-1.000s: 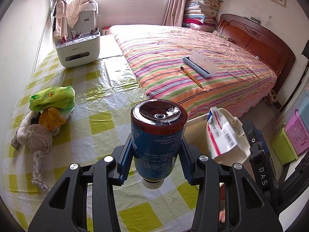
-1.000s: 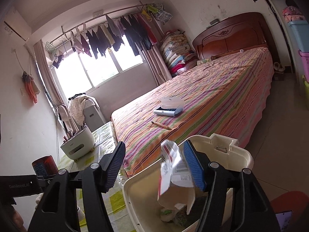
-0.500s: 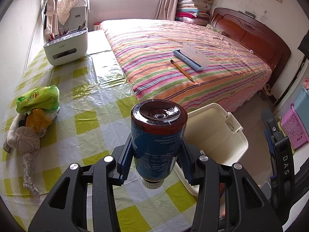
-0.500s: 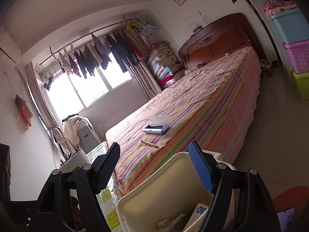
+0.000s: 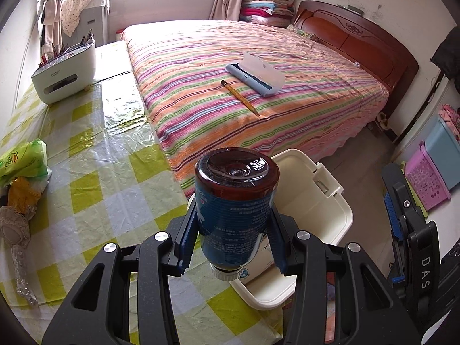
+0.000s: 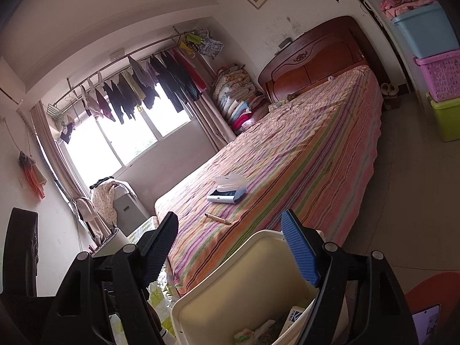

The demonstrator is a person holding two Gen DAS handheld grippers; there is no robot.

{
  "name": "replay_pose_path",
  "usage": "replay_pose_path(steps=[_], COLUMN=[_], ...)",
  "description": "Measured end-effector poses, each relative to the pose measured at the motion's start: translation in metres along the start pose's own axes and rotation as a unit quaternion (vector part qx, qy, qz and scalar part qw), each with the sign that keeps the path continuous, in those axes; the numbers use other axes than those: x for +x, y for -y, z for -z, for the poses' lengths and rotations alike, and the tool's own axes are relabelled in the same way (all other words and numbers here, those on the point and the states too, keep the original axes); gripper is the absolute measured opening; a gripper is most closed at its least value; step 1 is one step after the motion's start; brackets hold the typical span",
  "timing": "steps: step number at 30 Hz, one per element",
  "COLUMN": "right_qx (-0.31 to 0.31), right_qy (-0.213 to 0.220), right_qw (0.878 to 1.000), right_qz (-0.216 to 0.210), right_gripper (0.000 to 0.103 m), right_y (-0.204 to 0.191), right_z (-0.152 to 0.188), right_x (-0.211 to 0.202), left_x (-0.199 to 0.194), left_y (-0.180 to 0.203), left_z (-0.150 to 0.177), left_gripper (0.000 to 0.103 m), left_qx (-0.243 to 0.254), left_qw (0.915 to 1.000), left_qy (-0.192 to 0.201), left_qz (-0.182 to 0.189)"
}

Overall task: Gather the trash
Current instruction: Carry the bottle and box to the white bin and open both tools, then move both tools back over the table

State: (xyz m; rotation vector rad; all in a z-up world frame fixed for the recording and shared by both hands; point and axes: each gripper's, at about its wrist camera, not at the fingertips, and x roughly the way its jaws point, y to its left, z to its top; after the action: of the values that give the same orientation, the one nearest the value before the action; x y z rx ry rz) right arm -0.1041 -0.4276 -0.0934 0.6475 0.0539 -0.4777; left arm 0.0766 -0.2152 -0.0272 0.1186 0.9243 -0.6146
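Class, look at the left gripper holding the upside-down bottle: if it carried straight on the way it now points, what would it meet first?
Probably the cream bin beside the table: the left gripper, shut on the bottle, tilts downward with the bin's open mouth just behind the bottle. Depth is unclear, so the near rim might be struck first.

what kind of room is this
A lived-in bedroom, most likely: a large bed with a striped cover and wooden headboard, folded quilts stacked in the corner, and laundry hanging over the window.

Bedroom: striped bed (image 5: 253,92) with wooden headboard (image 6: 316,57), bright window (image 6: 123,141), white walls, checked table (image 5: 95,178).
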Motion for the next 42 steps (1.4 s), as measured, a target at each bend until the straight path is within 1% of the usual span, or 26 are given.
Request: replay_pose_path(steps=[14,15,16,17,18,21,27,30,32,35,39,42], right_qx=[0.024,0.024,0.022,0.021,0.02,0.018,0.004,-0.015,-0.029,-0.044,-0.067,-0.095], right_qy=[-0.001,-0.001,-0.002,-0.004,-0.005,-0.008,-0.025,-0.03,-0.033,-0.041,-0.06,-0.075], right_qw=[1.0,1.0,1.0,1.0,1.0,1.0,1.0,0.999,0.999,0.998,0.996,0.992], right_qz=[0.003,0.003,0.002,0.002,0.001,-0.002,-0.008,-0.013,-0.015,-0.02,-0.03,-0.037], right_gripper=[0.073,0.074,0.074,0.074,0.074,0.074,0.074,0.075,0.08,0.081,0.081,0.081], right_y=[0.007,0.007,0.006,0.005,0.005,0.003,-0.007,-0.017,-0.023,-0.032,-0.046,-0.059], right_z=[-0.002,-0.002,-0.002,-0.002,-0.001,-0.001,0.003,0.007,0.01,0.015,0.024,0.032], right_x=[0.002,0.001,0.002,0.002,0.002,0.003,0.008,0.009,0.009,0.011,0.015,0.019], left_x=[0.025,0.024,0.023,0.02,0.015,0.001,-0.026,-0.037,-0.044,-0.056,-0.069,-0.085], left_y=[0.02,0.021,0.022,0.022,0.02,0.013,-0.02,-0.039,-0.051,-0.072,-0.106,-0.14], left_z=[-0.006,-0.006,-0.006,-0.006,-0.006,-0.004,0.006,0.012,0.016,0.022,0.025,0.022], left_gripper=[0.044,0.049,0.065,0.073,0.078,0.078,0.078,0.078,0.078,0.078,0.08,0.081], left_qx=[0.017,0.019,0.022,0.023,0.023,0.028,0.009,0.0,-0.003,-0.009,-0.022,-0.037], left_qw=[0.9996,0.9996,0.9997,0.9997,0.9996,0.9986,0.9974,0.9966,0.9958,0.9941,0.9919,0.9879], left_qy=[-0.014,-0.012,-0.008,0.001,0.016,0.04,0.061,0.069,0.073,0.082,0.086,0.097], left_qz=[0.015,0.014,0.011,0.004,-0.003,-0.02,-0.038,-0.046,-0.055,-0.07,-0.091,-0.114])
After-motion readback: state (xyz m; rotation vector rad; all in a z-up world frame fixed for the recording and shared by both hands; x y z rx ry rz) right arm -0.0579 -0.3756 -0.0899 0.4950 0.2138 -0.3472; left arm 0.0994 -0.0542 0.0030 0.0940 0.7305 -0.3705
